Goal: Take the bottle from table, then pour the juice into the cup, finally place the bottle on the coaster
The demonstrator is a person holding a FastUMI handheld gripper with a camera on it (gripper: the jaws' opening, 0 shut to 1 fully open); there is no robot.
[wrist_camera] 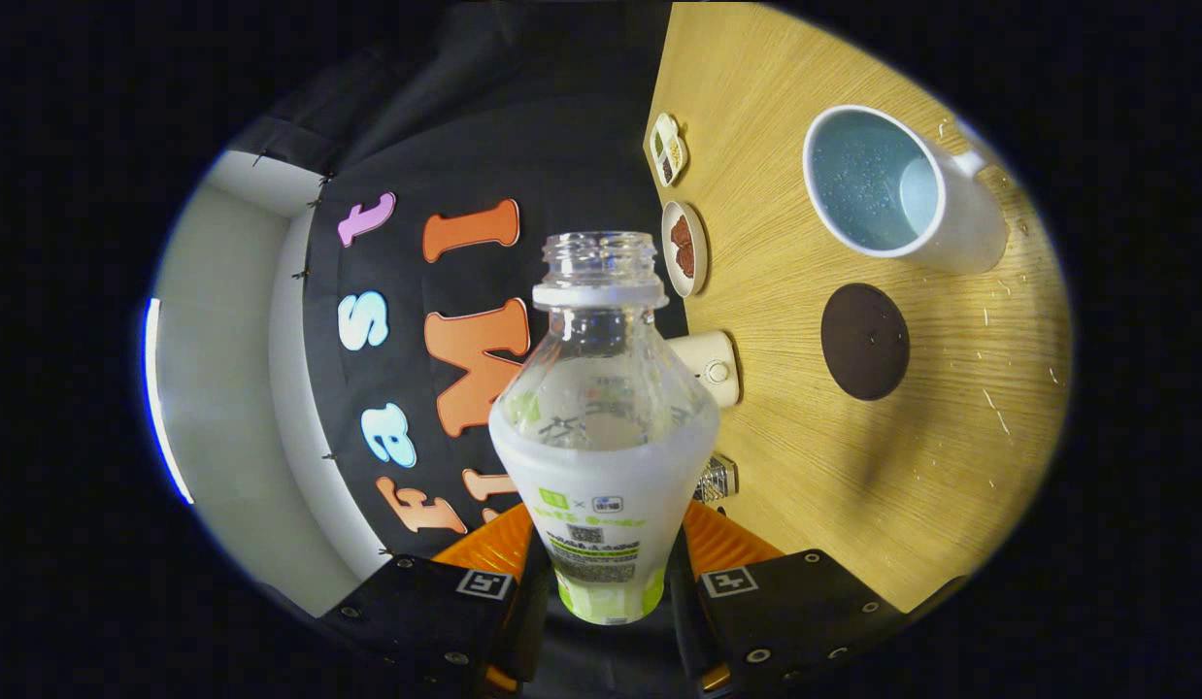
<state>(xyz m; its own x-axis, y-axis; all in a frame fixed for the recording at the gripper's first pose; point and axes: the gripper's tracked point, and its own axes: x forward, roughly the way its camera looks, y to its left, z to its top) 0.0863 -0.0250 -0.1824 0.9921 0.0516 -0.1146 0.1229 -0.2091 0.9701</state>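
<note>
My gripper (606, 582) is shut on the lower body of a clear plastic bottle (601, 427) with a white-and-green label. The bottle has no cap, and white juice fills it to about the shoulder. The view is rolled, so the wooden table (853, 485) stands on its side to the right of the bottle. A white cup (897, 189) with a pale blue inside sits on the table beyond and to the right of the bottle's mouth; wet drops show inside it. A dark round coaster (864, 341) lies on the table just on my side of the cup.
Along the table's far edge stand a small divided dish (669, 148), a round dish with brown bits (684, 249), a cream-coloured device (713, 367) and a small checkered object (717, 478). White specks are scattered on the wood near the coaster. The booth's white wall (222, 388) is at the left.
</note>
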